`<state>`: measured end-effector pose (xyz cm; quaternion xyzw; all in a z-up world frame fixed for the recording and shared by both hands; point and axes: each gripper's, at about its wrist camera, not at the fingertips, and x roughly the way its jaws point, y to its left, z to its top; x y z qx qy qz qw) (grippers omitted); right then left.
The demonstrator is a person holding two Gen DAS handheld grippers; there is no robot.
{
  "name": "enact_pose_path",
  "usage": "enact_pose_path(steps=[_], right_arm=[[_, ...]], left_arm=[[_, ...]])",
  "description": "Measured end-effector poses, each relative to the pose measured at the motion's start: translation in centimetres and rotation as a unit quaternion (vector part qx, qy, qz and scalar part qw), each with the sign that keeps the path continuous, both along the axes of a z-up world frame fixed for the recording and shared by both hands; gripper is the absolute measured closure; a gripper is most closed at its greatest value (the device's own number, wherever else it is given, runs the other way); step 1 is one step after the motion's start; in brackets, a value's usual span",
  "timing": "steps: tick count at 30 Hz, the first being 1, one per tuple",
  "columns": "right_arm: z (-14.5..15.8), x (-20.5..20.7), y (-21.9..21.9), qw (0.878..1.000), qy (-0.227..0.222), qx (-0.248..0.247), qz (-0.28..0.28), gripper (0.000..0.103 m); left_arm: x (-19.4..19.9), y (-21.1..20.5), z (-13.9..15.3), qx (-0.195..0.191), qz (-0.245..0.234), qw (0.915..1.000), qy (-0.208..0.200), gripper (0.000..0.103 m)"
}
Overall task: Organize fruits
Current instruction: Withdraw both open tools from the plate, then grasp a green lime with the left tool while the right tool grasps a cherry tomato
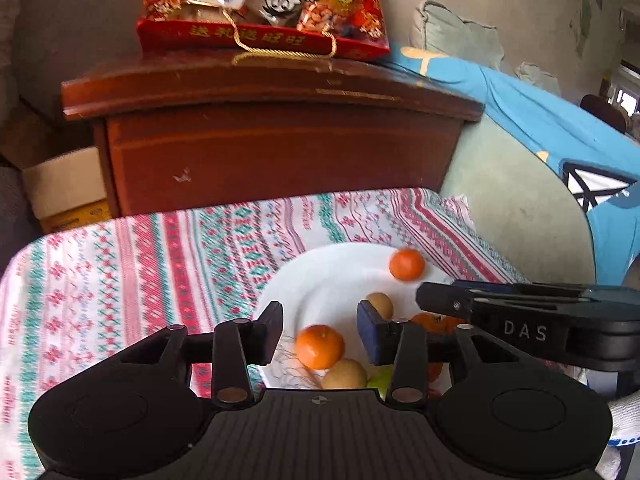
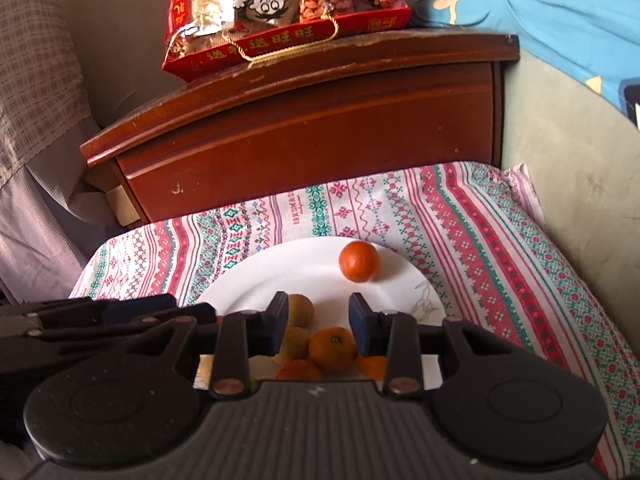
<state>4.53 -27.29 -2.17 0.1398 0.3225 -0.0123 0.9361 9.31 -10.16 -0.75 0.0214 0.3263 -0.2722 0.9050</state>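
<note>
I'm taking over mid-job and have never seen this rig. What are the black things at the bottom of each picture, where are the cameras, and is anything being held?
Each picture comes from a fisheye camera mounted on a hand-held gripper, looking forward along its two fingers. The left gripper and the right gripper are both open and hold nothing. The black clamp marked DAS in the left view is the right gripper seen from the side. Below them a white plate sits on a patterned tablecloth. On the plate lie several mandarins, one apart at the far side, and some small tan round fruits. Behind stands a wooden cabinet with a red snack bag on top.
</note>
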Motion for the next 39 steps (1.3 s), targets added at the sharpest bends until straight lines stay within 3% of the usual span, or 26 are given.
enact_pose_path(steps=[3,12,16,25,32,39], right_arm=[[0.8,-0.5,0.4,1.0,-0.007,0.002,0.006,0.068],[2.0,-2.8,4.1,0.998,-0.025,0.016,0.048,0.068],[1.1,-4.0,6.5,0.997,-0.021,0.02,0.068,0.068],[-1.5,-5.4,10.6,0.993,-0.001,0.01,0.117,0.068],[-3.0,-4.8,11.4,0.993,0.009,-0.001,0.122,0.068],[-4.5,-4.2,12.1,0.994,0.008,-0.024,0.111,0.068]], left_arm=[[-0.3,1.3,1.5,-0.007,0.013,0.9999,-0.003,0.047],[-1.0,7.3,4.5,-0.015,0.077,0.9969,-0.008,0.043],[-1.0,9.3,4.5,-0.04,0.108,0.9933,0.002,0.044],[-1.0,10.3,3.8,-0.051,0.13,0.9899,0.024,0.044],[-0.3,10.9,2.9,-0.049,0.151,0.9862,0.047,0.044],[-0.6,10.8,3.0,-0.044,0.142,0.9881,0.038,0.044]])
